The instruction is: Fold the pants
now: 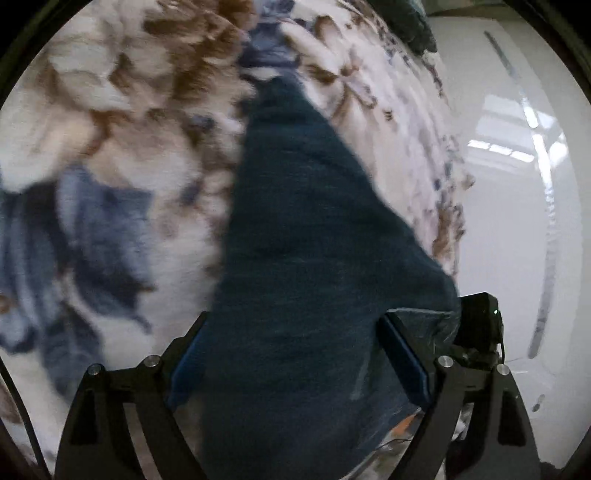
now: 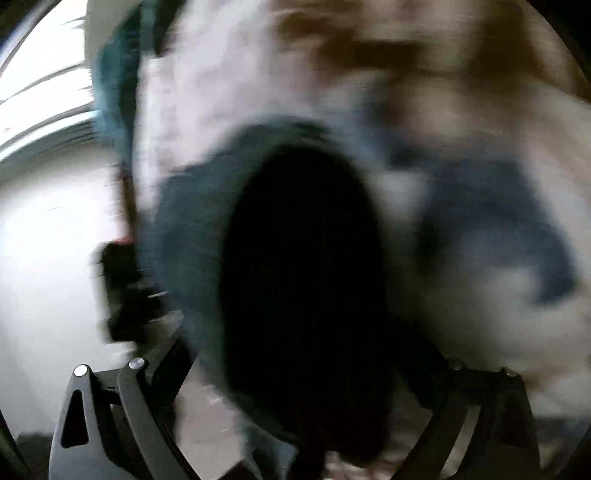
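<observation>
Pants (image 1: 303, 258) bunched between left gripper (image 1: 291, 354) fingers, dark teal knit, running away from camera as a tapering band over floral blanket (image 1: 122, 155). Fingers (image 1: 188, 350) partly apart with cloth filling the gap, blue pads pressed against fabric on both sides (clamped on it, by the look). Blanket white with brown and blue flowers, blurred. White glossy surface (image 1: 517, 221) off to right of blanket edge. Second dark garment (image 1: 413, 26) lying at top edge on blanket, too small to identify.

Right wrist view heavily motion-smeared. Same teal pants (image 2: 184, 236) hanging right in front of lens, a dark opening (image 2: 303, 295) gaping at centre (leg or waist, can't tell which). Right gripper (image 2: 295, 424) mostly buried behind cloth; only linkage arms visible at bottom corners. Finger state there: can't tell. Blanket (image 2: 461, 129) behind, pale floor or wall at left.
</observation>
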Demonstrator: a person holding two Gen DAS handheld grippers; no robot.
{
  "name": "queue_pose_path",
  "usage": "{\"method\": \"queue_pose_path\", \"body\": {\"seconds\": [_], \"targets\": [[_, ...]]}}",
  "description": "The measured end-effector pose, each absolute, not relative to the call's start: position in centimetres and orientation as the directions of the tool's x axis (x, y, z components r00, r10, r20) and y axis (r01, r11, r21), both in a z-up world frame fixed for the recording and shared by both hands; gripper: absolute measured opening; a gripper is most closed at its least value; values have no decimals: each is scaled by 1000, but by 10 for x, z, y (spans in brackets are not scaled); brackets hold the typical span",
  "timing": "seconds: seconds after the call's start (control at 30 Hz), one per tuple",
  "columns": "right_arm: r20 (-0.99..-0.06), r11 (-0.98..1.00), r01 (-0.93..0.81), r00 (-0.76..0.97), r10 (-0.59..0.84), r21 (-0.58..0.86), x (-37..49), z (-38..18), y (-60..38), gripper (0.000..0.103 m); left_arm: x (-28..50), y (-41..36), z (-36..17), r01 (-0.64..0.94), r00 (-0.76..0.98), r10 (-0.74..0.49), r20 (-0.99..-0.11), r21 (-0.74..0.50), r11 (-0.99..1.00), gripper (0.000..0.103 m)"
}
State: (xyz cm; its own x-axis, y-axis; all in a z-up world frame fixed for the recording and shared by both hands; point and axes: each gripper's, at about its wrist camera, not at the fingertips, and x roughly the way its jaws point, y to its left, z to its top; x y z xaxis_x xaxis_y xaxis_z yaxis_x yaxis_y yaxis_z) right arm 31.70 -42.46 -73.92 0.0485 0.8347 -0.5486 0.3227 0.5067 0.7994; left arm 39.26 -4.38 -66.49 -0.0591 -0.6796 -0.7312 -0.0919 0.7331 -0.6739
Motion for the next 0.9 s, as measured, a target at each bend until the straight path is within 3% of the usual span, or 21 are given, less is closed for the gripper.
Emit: {"method": "queue_pose_path", "body": {"seconds": [0.03,0.1,0.2,0.37,0.43,0.7,0.9], "targets": [[-515,486,282,35,856,827,320,-736,-419,99,393,-47,-664,-86,-58,-673,-737,-668,739,89],[-582,578,224,-58,811,784,327,-743,-406,94,394,-52,-663,-56,-63,-669,-740,-667,743,89],[-585,581,262,-73,808,771,335,-758,-402,93,393,-60,-658,-31,-68,-664,-745,-664,747,89],[-591,573,240,2,807,783,334,-736,-403,57,393,-69,-632,-6,-36,-684,-729,-684,730,89],[-584,562,236,28,811,792,333,-726,-406,52,394,-73,-621,17,-26,-684,-729,-685,729,89],[-596,571,207,85,798,794,358,-681,-410,48,424,-76,-589,52,-4,-709,-706,-708,705,89],[-621,602,159,136,772,783,424,-618,-430,47,494,-79,-547,105,38,-726,-687,-720,686,89]]}}
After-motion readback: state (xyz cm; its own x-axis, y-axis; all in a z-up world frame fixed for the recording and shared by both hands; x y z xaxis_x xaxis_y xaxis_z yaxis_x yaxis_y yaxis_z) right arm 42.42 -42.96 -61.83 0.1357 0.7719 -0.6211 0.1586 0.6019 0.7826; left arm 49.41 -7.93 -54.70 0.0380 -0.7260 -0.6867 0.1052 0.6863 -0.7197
